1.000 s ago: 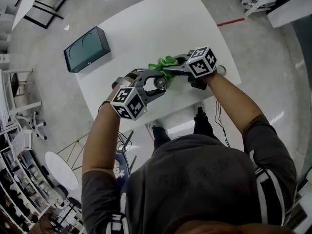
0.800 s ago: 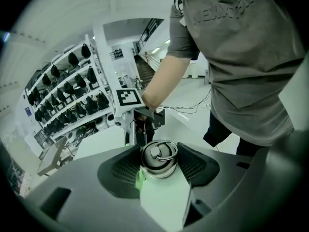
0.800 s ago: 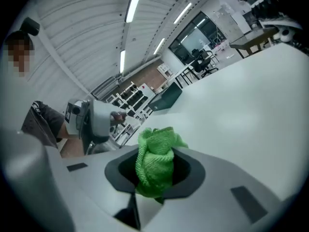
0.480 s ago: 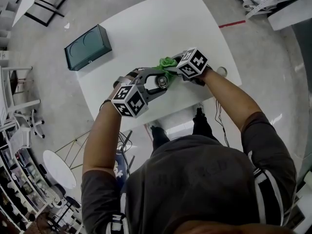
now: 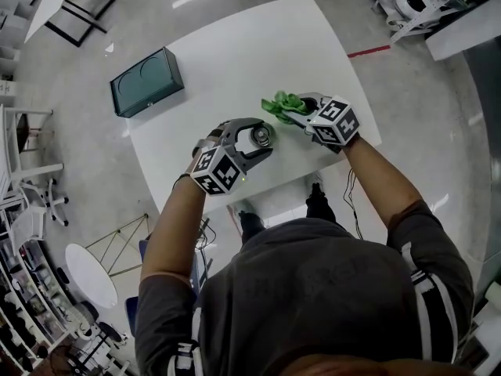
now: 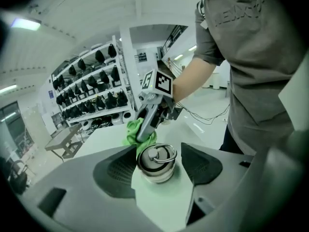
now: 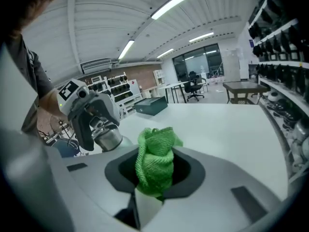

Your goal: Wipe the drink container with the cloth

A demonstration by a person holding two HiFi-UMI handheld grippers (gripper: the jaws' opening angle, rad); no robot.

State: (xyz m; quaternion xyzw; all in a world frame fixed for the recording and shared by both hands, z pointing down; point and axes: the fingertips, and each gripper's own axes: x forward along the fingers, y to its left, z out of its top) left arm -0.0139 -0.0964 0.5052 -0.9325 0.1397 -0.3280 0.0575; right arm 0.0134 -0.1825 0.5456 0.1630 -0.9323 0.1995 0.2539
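Okay, jaws of our left tool (image 5: 263, 138) have just been opening, slack around the drink container (image 5: 257, 136) upright on the counter (image 5: 258, 45); right tool (image 5: 286, 111) clamps the cloth (image 5: 275, 103) just beside it; we re-clamp before rubbing, or it likely tips.

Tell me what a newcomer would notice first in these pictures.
The bright green cloth stands out most, bunched and pinched in the right gripper over the white table's near side. Just left of it stands a steel drink container with a ring lid, between the left gripper's jaws, which have just been opening and leave a gap on one side. A dark green box sits at the table's far left corner.
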